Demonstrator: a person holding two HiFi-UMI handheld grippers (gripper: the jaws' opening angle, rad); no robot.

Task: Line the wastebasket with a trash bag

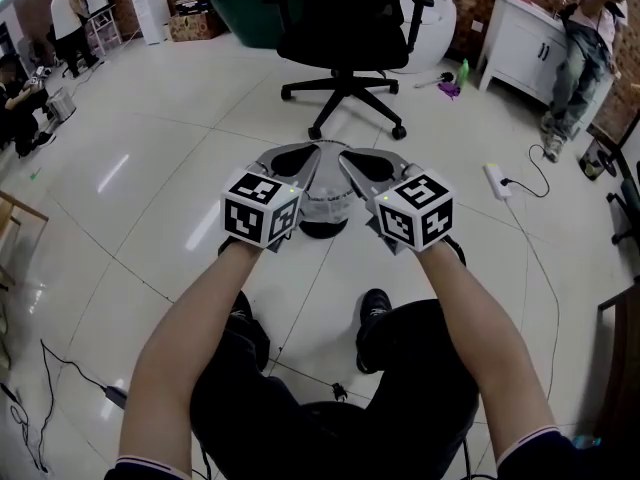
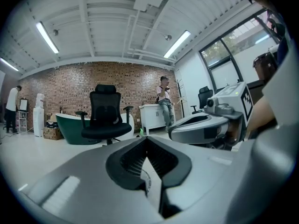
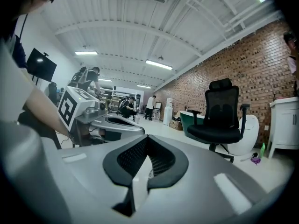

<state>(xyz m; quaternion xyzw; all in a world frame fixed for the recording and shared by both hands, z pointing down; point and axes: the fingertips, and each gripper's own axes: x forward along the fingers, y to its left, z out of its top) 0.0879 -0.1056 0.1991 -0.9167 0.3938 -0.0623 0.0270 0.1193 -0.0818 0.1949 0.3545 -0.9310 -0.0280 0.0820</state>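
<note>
In the head view my left gripper [image 1: 310, 160] and right gripper [image 1: 346, 160] are held side by side, tips nearly touching, pointing away from me. A pale, translucent trash bag [image 1: 326, 204] hangs between and below them. Under it stands the wastebasket [image 1: 322, 230] on the floor, mostly hidden, only a dark round part showing. In the left gripper view the jaws [image 2: 148, 146] are shut on a thin white film of the bag [image 2: 152, 183]. The right gripper [image 3: 147, 143] is likewise shut on a white strip of bag [image 3: 140, 176]. Each gripper shows beside the other [image 2: 205, 127] [image 3: 112, 122].
A black office chair [image 1: 350, 28] stands just beyond the basket, with a green bathtub [image 1: 250, 3] behind it. A power strip [image 1: 497, 180] and its cable lie on the tiles at the right. A white cabinet [image 1: 525, 43] and a standing person [image 1: 580, 58] are far right. My shoes [image 1: 375, 313] are below.
</note>
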